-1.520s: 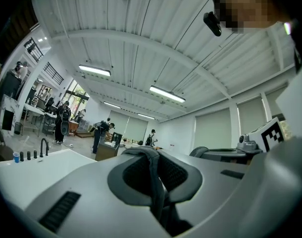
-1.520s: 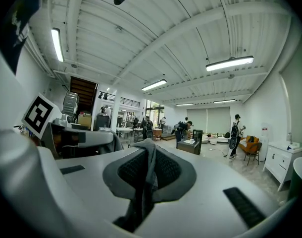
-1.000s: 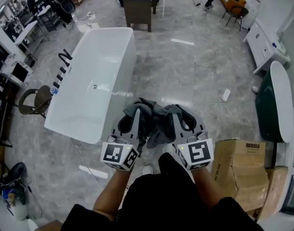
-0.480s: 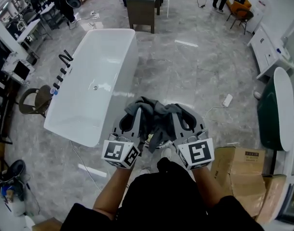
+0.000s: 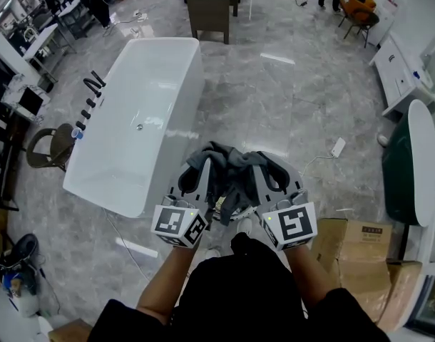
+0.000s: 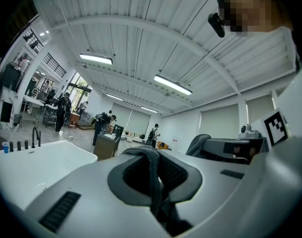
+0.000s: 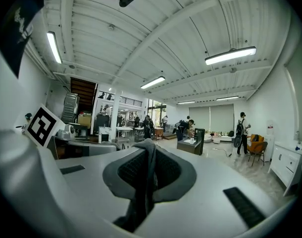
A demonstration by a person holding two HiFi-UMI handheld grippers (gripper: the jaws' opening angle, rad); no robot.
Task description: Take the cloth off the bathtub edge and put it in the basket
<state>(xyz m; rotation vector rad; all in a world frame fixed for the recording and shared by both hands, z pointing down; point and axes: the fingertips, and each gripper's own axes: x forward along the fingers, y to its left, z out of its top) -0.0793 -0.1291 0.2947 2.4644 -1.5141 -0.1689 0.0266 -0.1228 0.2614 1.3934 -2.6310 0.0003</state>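
You had the dark grey cloth point(image 5: 232, 171) off the bathtub point(image 5: 193, 98) and up in the air, just to the right of the tub's near right corner and clear of its rim. Both grippers held it at once. The left gripper point(image 5: 202, 168) had its 2 jaws pressed together on a fold at the cloth's left side. The right gripper point(image 5: 264, 167) was clamped the same way on the right side. In each gripper view a ridge of grey fabric ran up between the dark pads, pinched tight, and the rest of the cloth bunched between the 2 grippers and sagged below them.

The bathtub itself held only its drain fitting point(image 5: 140, 127) on a bare white floor. A black faucet point(image 5: 95, 84) stood on the tub's left rim. Well to the right of the tub, past your right gripper, a cardboard box point(image 5: 349, 251) sat on the floor with its top shut, so its contents couldn't be seen. A dark desk point(image 5: 212, 9) stood beyond the tub's far end.
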